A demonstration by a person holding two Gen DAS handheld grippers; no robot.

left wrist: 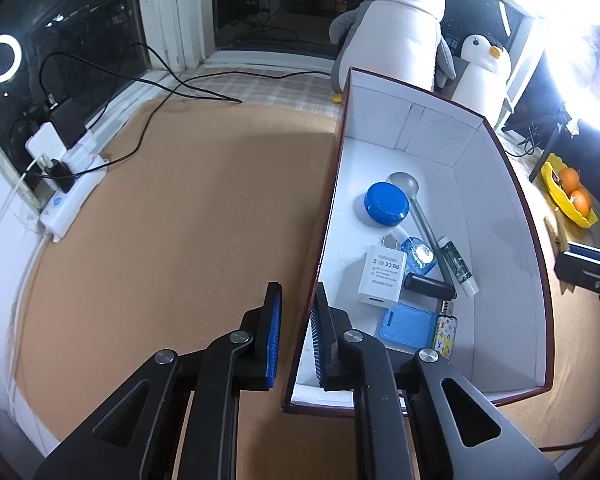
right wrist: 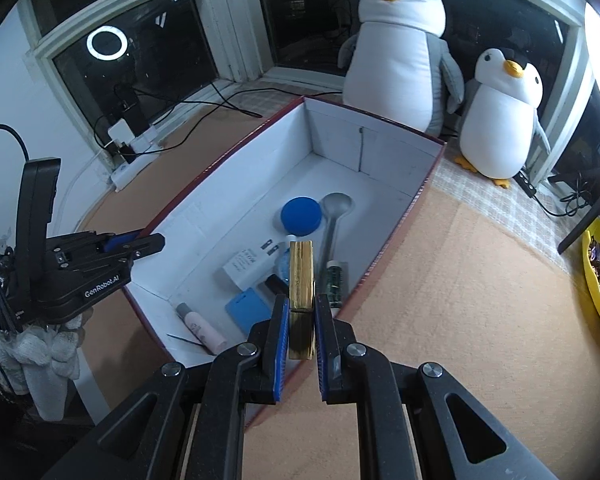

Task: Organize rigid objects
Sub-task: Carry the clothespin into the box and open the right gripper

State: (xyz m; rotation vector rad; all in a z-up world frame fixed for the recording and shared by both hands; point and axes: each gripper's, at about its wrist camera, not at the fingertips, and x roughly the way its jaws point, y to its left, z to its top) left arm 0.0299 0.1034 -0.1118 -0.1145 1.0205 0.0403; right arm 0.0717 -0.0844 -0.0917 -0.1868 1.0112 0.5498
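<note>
- Right gripper (right wrist: 301, 334): clamped on a gold rectangular bar (right wrist: 301, 292), blue pads pressing its two long faces; the bar stands on end and juts forward past the fingertips.
- The bar hangs above the near right part of the box (right wrist: 428, 168), over the items inside, not touching them.
- Left gripper (left wrist: 296, 322): pinched onto the left wall of the box, one pad outside, the other inside the white interior. No earlier frame to compare.
- From the right wrist view the left gripper (right wrist: 140, 242) reaches in from the left edge, fingertips at the box's dark red rim.
- Box: open-topped, white inside, dark red outside, sitting on a tan mat (left wrist: 180, 220).
- Contents, near to far: blue card holder (left wrist: 408, 326), patterned lighter (left wrist: 446, 332) just beside it, black cylinder (left wrist: 428, 286), white charger (left wrist: 382, 270), clear blue bottle (left wrist: 420, 256), white tube (left wrist: 458, 266), grey spoon (left wrist: 414, 200), blue round lid (left wrist: 386, 203).
- Pink tube (right wrist: 202, 328) lies in the near left corner, seen only from the right wrist.
- Beyond the box: big plush penguin (right wrist: 396, 52) and small plush penguin (right wrist: 500, 116) against the dark window.
- Left of the mat: white power strip (left wrist: 74, 184) with plugs and cables.
- Far right: yellow tray (left wrist: 568, 200) holding oranges (left wrist: 576, 192).
</note>
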